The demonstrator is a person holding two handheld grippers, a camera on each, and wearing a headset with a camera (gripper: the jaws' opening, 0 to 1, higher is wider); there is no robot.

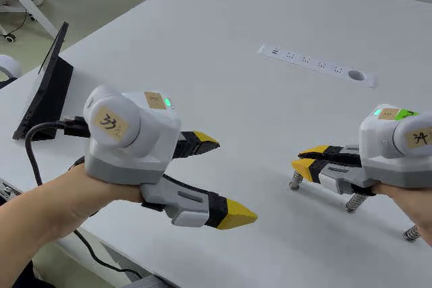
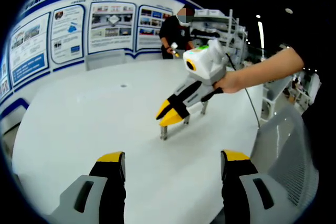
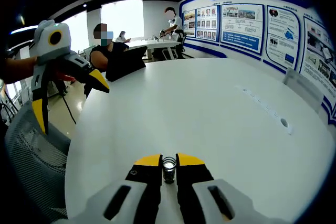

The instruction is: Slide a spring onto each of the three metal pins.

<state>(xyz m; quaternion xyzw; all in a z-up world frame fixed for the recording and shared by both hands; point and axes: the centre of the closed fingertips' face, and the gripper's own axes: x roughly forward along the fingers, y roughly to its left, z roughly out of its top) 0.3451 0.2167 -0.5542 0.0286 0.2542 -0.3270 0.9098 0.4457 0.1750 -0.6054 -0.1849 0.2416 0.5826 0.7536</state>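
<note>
Right gripper (image 3: 168, 161): jaws closed to a narrow gap, both tips against a spring (image 3: 168, 171). The spring's long axis stands upright on the table (image 3: 210, 108), directly below the tips and close to the table's near edge. It appears already seated on its pin.

Left gripper (image 1: 223, 177): jaws wide open, empty, well apart from the spring.

A second spring (image 1: 354, 202) and a third spring (image 1: 412, 233) stand farther along the near edge, nearer the right gripper.
</note>
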